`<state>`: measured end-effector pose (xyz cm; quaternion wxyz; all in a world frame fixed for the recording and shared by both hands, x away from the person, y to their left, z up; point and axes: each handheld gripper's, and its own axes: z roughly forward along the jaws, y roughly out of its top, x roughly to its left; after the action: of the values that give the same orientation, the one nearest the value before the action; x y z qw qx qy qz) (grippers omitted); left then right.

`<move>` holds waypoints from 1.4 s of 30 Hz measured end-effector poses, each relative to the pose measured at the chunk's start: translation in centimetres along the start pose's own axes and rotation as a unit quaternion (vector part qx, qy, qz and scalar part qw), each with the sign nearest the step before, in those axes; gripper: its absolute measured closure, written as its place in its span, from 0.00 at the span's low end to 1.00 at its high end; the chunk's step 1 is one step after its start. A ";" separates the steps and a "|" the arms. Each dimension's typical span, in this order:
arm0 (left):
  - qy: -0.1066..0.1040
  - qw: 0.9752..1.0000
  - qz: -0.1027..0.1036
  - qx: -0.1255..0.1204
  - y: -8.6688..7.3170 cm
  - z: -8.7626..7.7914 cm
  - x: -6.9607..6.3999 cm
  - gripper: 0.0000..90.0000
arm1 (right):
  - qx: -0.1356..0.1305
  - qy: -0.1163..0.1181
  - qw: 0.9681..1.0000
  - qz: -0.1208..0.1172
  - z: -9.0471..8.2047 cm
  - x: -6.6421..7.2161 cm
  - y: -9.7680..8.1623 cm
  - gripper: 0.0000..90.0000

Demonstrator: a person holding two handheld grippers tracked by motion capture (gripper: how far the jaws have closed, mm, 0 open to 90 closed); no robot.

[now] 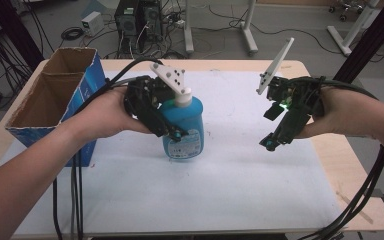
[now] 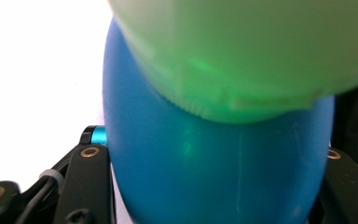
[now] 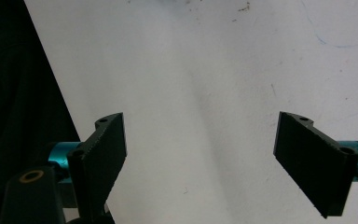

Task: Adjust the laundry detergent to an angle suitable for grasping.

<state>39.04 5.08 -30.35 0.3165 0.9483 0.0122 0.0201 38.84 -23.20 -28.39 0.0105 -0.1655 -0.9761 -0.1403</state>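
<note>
Left gripper (image 1: 172, 131) clenched across upright blue bottle (image 1: 185, 131), long axis vertical; cardboard box (image 1: 55, 95) lies beyond its back; right gripper (image 1: 275, 139) released, idle.

The bottle (image 1: 184, 131) stands mid-table on the mat (image 1: 220, 195). The cardboard box (image 1: 55, 100) sits at its left, on the table's (image 1: 340, 165) left edge.

Left gripper (image 1: 172, 131) fingers clamped and angled downward, right gripper (image 1: 275, 140) fingers spread wide.
</note>
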 end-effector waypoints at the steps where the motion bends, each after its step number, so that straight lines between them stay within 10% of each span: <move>1: -0.006 1.000 0.007 -0.002 -0.1 0.2 -0.1 0.49 | 0.000 -0.001 1.000 0.001 0.0 0.0 0.0 0.18; 11: -0.040 0.997 0.063 0.011 -0.6 1.9 -0.5 0.49 | 0.002 0.002 1.000 -0.001 0.2 0.2 -0.1 0.18; 20: -0.042 0.996 0.068 0.025 -1.0 2.8 -0.3 0.49 | 0.001 0.004 1.000 -0.002 0.4 0.3 -0.1 0.18; 35: -0.040 0.999 0.020 0.025 -1.0 2.5 -0.3 0.38 | 0.002 0.008 1.000 -0.005 0.6 0.4 0.2 0.18; 42: -0.002 0.999 -0.011 0.041 -1.5 -1.3 -1.0 0.23 | -0.003 0.009 1.000 -0.010 0.6 0.4 0.4 0.18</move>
<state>37.92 6.96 -30.24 0.2776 0.9603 0.0231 0.0143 38.59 -22.52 -28.84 0.0169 -0.1550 -0.9771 -0.1447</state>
